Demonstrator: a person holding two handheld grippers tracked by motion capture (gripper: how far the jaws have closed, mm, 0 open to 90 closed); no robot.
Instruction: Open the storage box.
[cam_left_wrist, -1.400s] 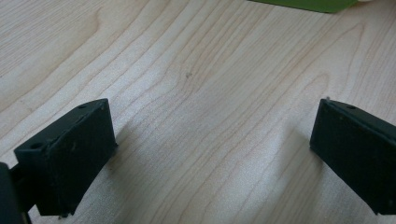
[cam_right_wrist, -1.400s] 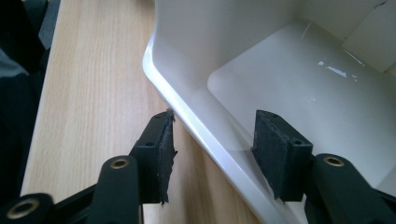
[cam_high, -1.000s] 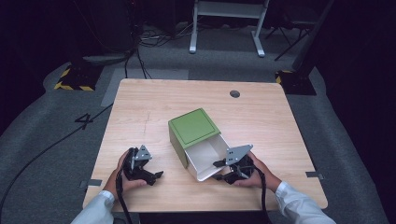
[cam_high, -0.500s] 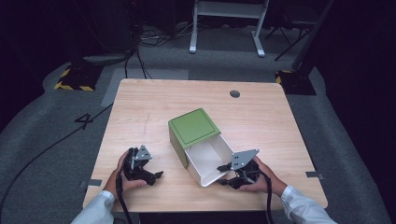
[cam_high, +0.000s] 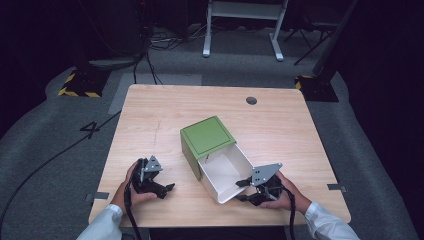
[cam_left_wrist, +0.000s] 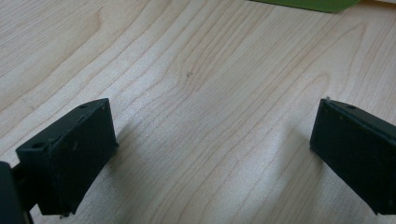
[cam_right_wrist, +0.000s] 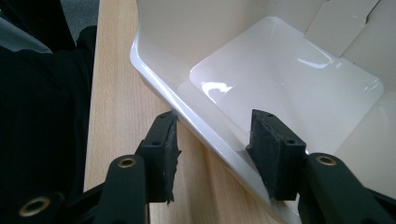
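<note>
The right gripper (cam_right_wrist: 212, 140) is seen with its jaws parted astride the front wall of the white drawer (cam_high: 226, 171), not yet clamped. A draw-out step is judged in hand; closing and pulling along the drawer's long axis, away from the green box (cam_high: 206, 136), comes next. The left gripper (cam_left_wrist: 210, 154) rests wide open on the table (cam_high: 160, 115) beside the box.

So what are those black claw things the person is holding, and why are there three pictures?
They are hand-held grabbers. One picture looks down from above; the other two come from little cameras riding on each grabber. On the wooden table sits a green box with a white drawer pulled out, empty inside. The right gripper has its jaws open, one on each side of the drawer's front wall, not squeezing it. The left gripper rests open over bare wood, holding nothing.
</note>
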